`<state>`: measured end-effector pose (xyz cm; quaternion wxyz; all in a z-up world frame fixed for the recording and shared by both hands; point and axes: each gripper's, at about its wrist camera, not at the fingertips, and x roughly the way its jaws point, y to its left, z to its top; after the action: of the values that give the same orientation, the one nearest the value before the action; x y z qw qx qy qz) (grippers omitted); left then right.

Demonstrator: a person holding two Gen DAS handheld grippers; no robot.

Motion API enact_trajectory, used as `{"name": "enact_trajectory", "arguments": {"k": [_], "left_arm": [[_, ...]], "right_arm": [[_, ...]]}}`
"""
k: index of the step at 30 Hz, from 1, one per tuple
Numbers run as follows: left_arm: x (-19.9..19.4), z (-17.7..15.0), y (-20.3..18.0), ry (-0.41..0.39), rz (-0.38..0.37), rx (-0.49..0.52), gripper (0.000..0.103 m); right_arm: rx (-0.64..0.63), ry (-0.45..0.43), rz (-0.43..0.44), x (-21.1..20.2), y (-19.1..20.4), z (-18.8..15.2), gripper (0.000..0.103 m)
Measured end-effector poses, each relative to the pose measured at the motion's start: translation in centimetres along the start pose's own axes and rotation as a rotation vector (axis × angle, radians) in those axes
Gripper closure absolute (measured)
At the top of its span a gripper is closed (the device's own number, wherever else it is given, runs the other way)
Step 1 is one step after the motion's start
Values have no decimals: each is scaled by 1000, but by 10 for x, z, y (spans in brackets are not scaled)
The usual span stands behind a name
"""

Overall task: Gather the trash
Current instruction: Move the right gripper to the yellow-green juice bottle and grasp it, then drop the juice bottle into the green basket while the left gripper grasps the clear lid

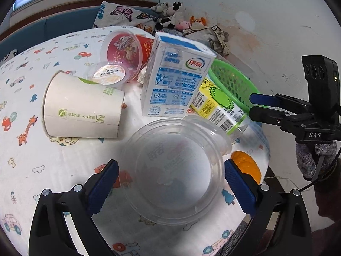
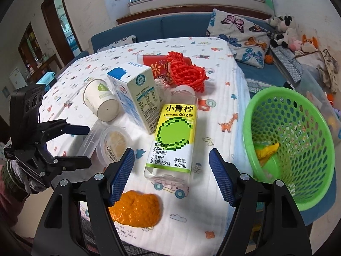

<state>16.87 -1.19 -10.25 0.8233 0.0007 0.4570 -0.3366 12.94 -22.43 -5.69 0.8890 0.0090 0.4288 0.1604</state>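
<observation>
My left gripper [image 1: 171,181] is open, its blue pads on either side of a clear plastic lid [image 1: 172,175] on the table. A paper cup [image 1: 83,108] lies on its side to the left. A milk carton [image 1: 174,76] stands behind the lid. My right gripper [image 2: 171,175] is open above the foot of a lime juice bottle [image 2: 172,136] that lies flat. Orange peel [image 2: 136,208] lies by its left finger. The green basket [image 2: 287,136] at the right holds a yellow scrap [image 2: 266,151].
A small lidded tub [image 1: 109,74], a red bowl with a clear lid [image 1: 123,51] and a red net [image 2: 185,72] lie further back. The table edge runs close to the basket. A sofa with cushions and soft toys stands behind.
</observation>
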Motion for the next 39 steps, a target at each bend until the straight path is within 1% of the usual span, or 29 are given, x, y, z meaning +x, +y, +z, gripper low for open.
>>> {"name": "enact_trajectory", "arguments": {"k": [8, 19, 21, 22, 23, 29, 33, 39], "left_arm": [[2, 2, 10, 10, -41, -48, 8], [5, 0, 10, 21, -49, -26, 7], [4, -1, 9, 3, -48, -23, 8], [3, -1, 9, -11, -51, -24, 11], [2, -1, 8, -18, -50, -24, 12], [-7, -4, 0, -50, -8, -4, 13], [-15, -6, -1, -66, -2, -18, 13], [-26, -7, -2, -83, 8, -35, 13]], "right_arm": [[-1, 21, 14, 12, -1, 2, 30], [-8, 34, 22, 21, -1, 4, 30], [-8, 35, 20, 23, -2, 6, 30], [-6, 35, 18, 24, -3, 7, 30], [-4, 35, 18, 25, -3, 8, 30], [20, 46, 7, 39, -7, 16, 30], [38, 53, -10, 53, -11, 26, 31], [60, 86, -25, 73, -15, 36, 36]]}}
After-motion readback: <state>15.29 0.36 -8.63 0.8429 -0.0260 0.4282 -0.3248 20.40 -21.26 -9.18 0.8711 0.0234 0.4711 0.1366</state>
